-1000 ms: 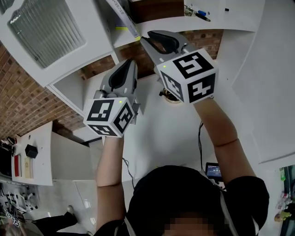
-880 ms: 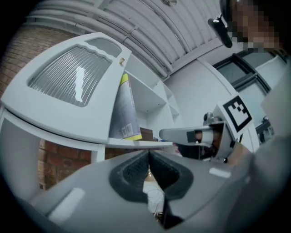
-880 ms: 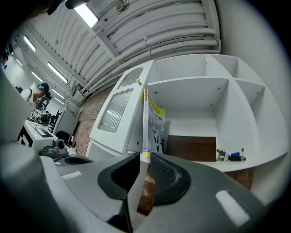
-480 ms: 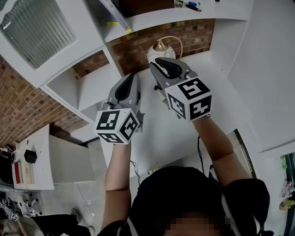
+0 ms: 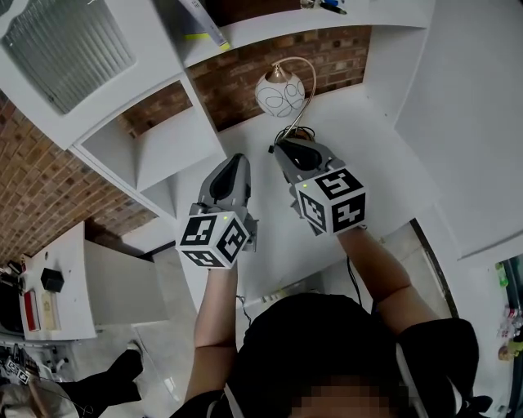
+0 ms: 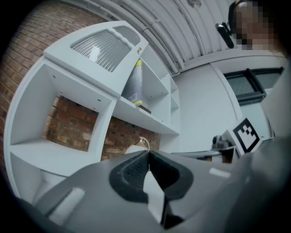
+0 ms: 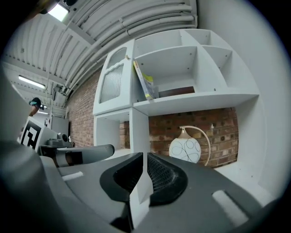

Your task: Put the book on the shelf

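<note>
The book (image 5: 201, 20) leans tilted in an upper compartment of the white shelf (image 5: 286, 26), free of both grippers; it also shows as the book (image 7: 144, 83) and the book (image 6: 135, 82). My left gripper (image 5: 237, 160) hangs low over the white desk, jaws shut and empty, as the left gripper (image 6: 148, 153) shows. My right gripper (image 5: 283, 148) is beside it, below the shelf. The right gripper (image 7: 143, 155) has a narrow slit between its pads; the jaws are closing with nothing between them.
A round white lamp (image 5: 280, 91) on a curved stem stands on the desk just beyond the grippers. A ribbed glass cabinet door (image 5: 65, 47) is at the left. A dark flat object (image 7: 175, 92) lies beside the book. A side table (image 5: 51, 282) stands lower left.
Both grippers have dropped down and back from the shelf toward the person. The lamp has come into view beyond them. The right jaws have narrowed.
</note>
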The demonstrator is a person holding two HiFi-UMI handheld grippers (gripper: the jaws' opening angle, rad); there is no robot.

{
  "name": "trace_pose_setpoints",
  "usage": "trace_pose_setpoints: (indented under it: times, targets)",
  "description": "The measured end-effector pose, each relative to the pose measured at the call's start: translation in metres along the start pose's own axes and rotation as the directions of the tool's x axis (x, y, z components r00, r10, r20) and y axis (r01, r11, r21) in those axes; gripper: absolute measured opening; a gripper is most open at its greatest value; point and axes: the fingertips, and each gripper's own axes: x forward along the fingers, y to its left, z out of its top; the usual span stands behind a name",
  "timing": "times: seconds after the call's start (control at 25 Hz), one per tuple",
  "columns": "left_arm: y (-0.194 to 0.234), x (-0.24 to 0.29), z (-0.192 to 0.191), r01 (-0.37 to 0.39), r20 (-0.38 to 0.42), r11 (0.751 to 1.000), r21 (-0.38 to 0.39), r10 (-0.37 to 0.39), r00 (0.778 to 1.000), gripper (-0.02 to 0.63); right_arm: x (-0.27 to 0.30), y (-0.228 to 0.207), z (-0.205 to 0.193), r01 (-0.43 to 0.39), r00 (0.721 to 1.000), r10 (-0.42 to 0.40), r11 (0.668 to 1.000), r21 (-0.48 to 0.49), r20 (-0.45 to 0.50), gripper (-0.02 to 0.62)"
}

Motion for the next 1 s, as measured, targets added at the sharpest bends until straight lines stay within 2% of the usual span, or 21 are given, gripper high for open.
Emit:
trace_pose_setpoints:
  times: [0.2, 0.36, 0.56, 0.76, 1.0]
  targets:
    - [0.005, -0.016, -0.023, -0.013, -0.022, 0.999, -0.044, 0.012, 1.0, 0.009, -0.009, 0.001, -0.037, 0.03, 0.998, -0.025, 0.995, 0.099, -0.056, 0.025]
    - [0.002, -0.028, -0.048, -0.018, -0.056, 0.998, -0.062, 0.015, 0.998, 0.009, -0.016, 0.009, -0.054, 0.035, 0.996, -0.025, 0.992, 0.118, -0.083, 0.023]
    - [-0.005, -0.034, -0.069, -0.022, -0.081, 0.997, -0.072, 0.016, 0.997, 0.009, -0.02, 0.02, -0.062, 0.015, 0.998, -0.006, 0.99, 0.137, -0.064, 0.003]
    - [-0.008, -0.041, -0.081, -0.023, -0.103, 0.997, -0.068, 0.016, 0.994, 0.009, -0.021, 0.033, -0.079, -0.006, 0.997, 0.014, 0.995, 0.103, -0.073, -0.002]
    - [-0.012, -0.048, -0.09, -0.021, -0.118, 0.994, -0.104, 0.009, 0.993, 0.009, -0.025, 0.045, -0.086, -0.023, 0.996, 0.028, 0.998, 0.063, -0.081, -0.003]
